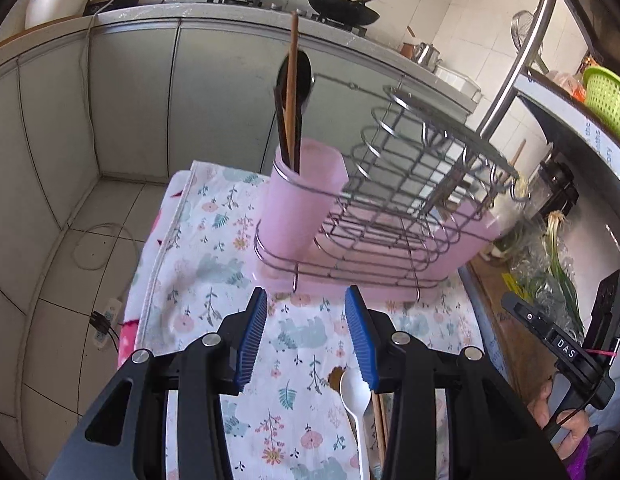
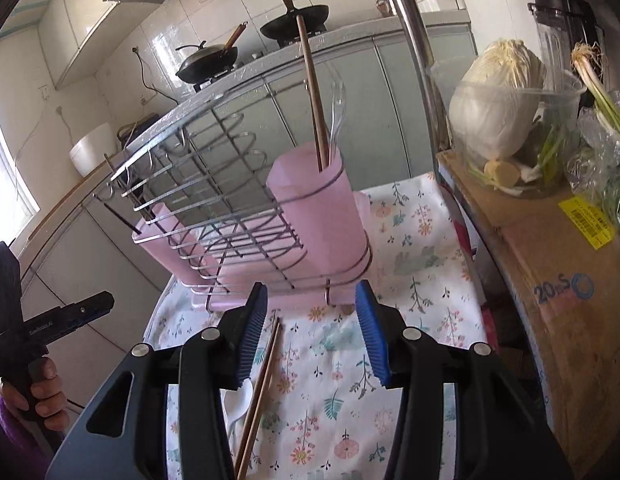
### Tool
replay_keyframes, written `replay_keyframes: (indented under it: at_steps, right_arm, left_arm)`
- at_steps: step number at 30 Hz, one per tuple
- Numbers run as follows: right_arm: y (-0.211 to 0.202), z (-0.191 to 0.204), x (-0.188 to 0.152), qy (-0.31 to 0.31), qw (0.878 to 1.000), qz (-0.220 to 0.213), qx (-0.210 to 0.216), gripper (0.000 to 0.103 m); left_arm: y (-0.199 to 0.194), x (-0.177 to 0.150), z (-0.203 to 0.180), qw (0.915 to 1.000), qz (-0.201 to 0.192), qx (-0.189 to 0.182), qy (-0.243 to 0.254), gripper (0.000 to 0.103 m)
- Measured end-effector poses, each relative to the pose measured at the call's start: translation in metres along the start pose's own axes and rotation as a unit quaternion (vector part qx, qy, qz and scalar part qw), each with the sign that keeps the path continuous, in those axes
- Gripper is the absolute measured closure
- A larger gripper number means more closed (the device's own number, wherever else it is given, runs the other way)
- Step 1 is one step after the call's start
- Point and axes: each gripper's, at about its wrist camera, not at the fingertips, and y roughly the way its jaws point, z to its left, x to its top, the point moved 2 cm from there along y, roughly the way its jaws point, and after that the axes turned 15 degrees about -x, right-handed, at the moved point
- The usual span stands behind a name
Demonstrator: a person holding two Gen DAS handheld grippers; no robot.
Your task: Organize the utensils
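A wire rack [image 1: 410,184] on a pink tray stands on the floral cloth [image 1: 213,264]. Its left pink cup [image 1: 301,208] holds a brown chopstick [image 1: 291,80] and a black spoon [image 1: 305,76]. My left gripper [image 1: 307,292] is open just in front of the rack, with nothing between its pads. A white spoon [image 1: 354,396] and a pair of chopsticks [image 1: 378,420] lie on the cloth by its right finger. In the right wrist view my right gripper [image 2: 312,286] is open and empty before the right pink cup [image 2: 322,208], which holds a chopstick [image 2: 312,92] and a clear utensil [image 2: 338,112]. The loose chopsticks [image 2: 261,380] and white spoon [image 2: 237,396] lie under its left finger.
A cardboard box [image 2: 570,280] with a cabbage [image 2: 498,100] in a clear tub and green onions borders the cloth on the right. A chrome pole [image 2: 418,60] rises behind the rack. Left of the cloth the tiled floor [image 1: 69,280] drops away, with a power strip [image 1: 105,320]. Two woks sit on the far counter.
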Motion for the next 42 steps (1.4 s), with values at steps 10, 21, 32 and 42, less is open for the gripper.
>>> replay_keyframes:
  at_steps: [10, 21, 32, 42]
  right_arm:
    - [0.024, -0.001, -0.037, -0.004, 0.997, 0.071, 0.002, 0.056]
    - [0.048, -0.002, -0.058, -0.004, 0.991, 0.13, 0.022, 0.056]
    - [0.06, 0.005, -0.064, -0.01, 0.987, 0.156, 0.031, 0.056]
    - [0.073, 0.018, -0.07, 0.012, 0.977, 0.2, 0.078, 0.057]
  left_arm:
    - [0.053, -0.059, -0.004, 0.9936, 0.108, -0.024, -0.024, 0.063]
    - [0.106, -0.083, -0.012, 0.9839, 0.176, -0.013, -0.031, 0.066]
    - [0.128, -0.095, -0.018, 0.9823, 0.187, 0.009, -0.005, 0.097]
    - [0.099, -0.074, -0.002, 0.9905, 0.135, 0.013, -0.022, 0.102]
